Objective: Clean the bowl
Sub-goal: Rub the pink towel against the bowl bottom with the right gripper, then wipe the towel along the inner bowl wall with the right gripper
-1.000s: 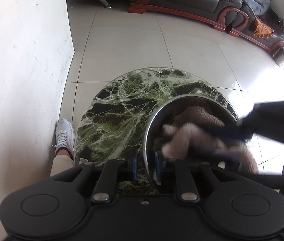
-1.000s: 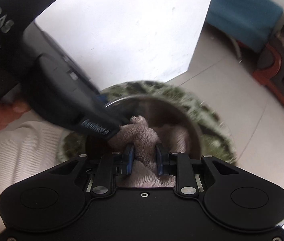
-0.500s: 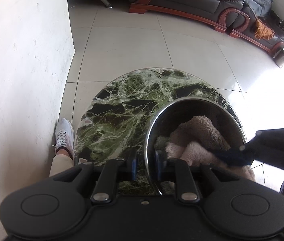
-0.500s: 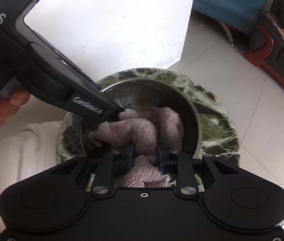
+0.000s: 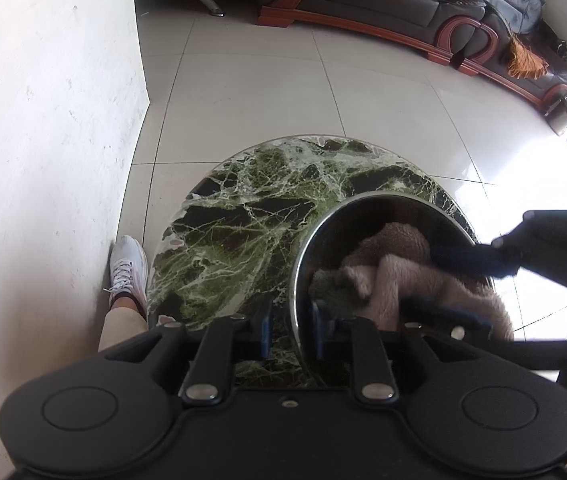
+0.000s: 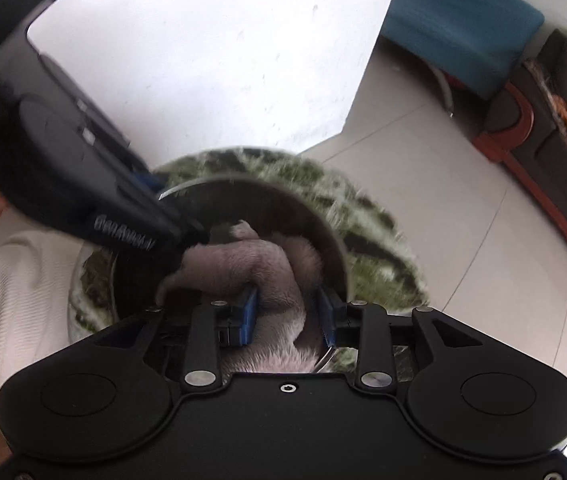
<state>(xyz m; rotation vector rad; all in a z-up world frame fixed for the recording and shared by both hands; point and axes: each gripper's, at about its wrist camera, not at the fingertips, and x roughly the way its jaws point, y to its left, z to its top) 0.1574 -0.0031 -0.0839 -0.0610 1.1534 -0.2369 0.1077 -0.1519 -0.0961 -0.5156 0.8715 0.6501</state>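
A steel bowl (image 5: pixel 323 248) stands tilted on the round green marble table (image 5: pixel 243 220). My left gripper (image 5: pixel 291 336) has the bowl's near rim between its pads and its jaws are easing open. A pinkish-brown fluffy cloth (image 5: pixel 395 276) lies bunched inside the bowl. My right gripper (image 5: pixel 419 282) reaches in from the right. In the right wrist view the cloth (image 6: pixel 243 264) sits between the right gripper (image 6: pixel 287 312)'s blue pads, which are opening, with a gap at the right pad. The left gripper (image 6: pixel 171 208) is on the bowl (image 6: pixel 315 224) rim at upper left.
A white wall (image 5: pixel 43 160) runs close along the table's left side. A person's white shoe (image 5: pixel 127 268) and leg stand between wall and table. A dark sofa (image 5: pixel 403 4) with red-brown wood trim lines the far side of the tiled floor. A blue seat (image 6: pixel 455 28) stands beyond.
The right gripper's jaws have spread apart around the cloth, which has shifted and bunched in the bowl. The left gripper and bowl have stayed where they were.
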